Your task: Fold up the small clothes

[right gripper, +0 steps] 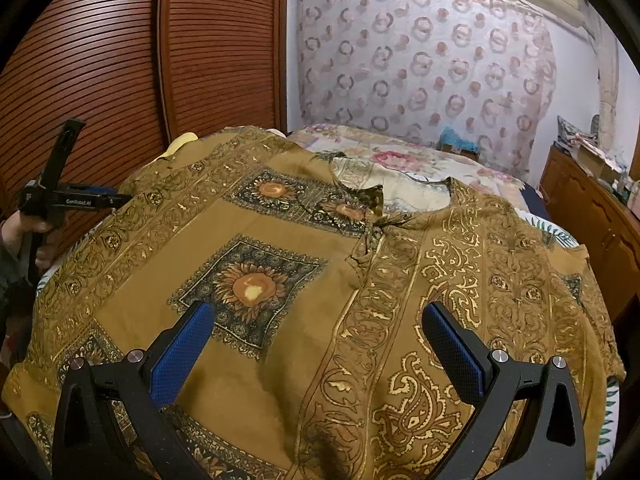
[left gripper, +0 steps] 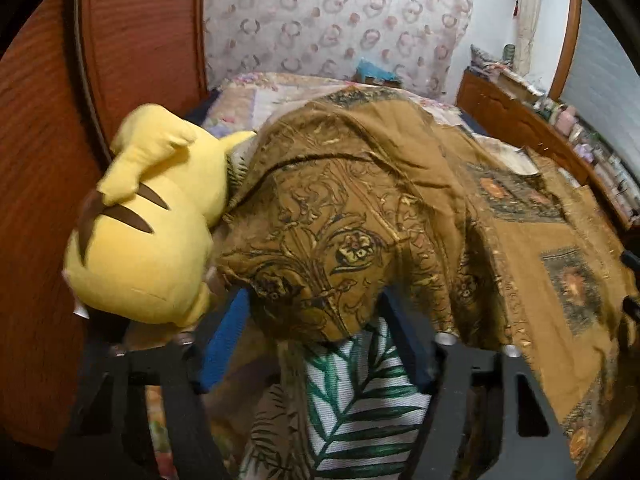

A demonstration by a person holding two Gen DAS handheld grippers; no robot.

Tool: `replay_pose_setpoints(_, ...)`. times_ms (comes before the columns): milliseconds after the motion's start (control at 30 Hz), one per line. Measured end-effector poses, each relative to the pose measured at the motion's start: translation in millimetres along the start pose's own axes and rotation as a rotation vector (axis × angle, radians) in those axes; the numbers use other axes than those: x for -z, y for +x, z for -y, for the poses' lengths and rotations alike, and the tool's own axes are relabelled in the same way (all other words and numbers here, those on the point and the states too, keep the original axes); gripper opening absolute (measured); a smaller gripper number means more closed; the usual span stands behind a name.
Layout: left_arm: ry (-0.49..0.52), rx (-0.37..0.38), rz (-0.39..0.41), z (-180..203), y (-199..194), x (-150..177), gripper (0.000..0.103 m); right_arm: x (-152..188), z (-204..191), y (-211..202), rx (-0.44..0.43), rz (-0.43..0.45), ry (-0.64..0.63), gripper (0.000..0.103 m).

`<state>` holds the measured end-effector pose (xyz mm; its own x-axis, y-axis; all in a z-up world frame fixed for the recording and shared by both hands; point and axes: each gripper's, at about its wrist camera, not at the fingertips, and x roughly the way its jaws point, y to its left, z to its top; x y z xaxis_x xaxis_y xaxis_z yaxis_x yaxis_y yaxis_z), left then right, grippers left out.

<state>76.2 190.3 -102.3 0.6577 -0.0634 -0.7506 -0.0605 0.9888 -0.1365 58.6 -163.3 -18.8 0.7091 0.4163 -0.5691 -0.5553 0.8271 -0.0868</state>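
Note:
A brown shirt with gold scrolls and sunflower squares lies spread flat, front up, on the bed. My right gripper hovers over its lower front, open, its blue pads wide apart above the cloth. In the left wrist view a sleeve end of the shirt drapes over my left gripper and hides its fingertips. One blue pad shows beside the fold, with the jaws standing apart around it. The left gripper also appears at the shirt's left edge, held by a hand.
A yellow plush toy lies against the sleeve at the left. A white cloth with green leaves lies under the shirt. A floral quilt covers the bed behind; a louvred wooden door stands left, a wooden dresser right.

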Motion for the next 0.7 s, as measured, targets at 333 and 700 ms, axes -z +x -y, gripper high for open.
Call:
replay_pose_setpoints(333,0.002,0.007,0.042,0.5,-12.3,-1.9,0.008,-8.2,-8.0,-7.0,-0.027,-0.018,-0.036,0.103)
replay_pose_setpoints(700,0.088,0.055,0.216,49.0,-63.3,-39.5,0.006,-40.8,-1.6,-13.8,-0.136,-0.015,-0.033,0.103)
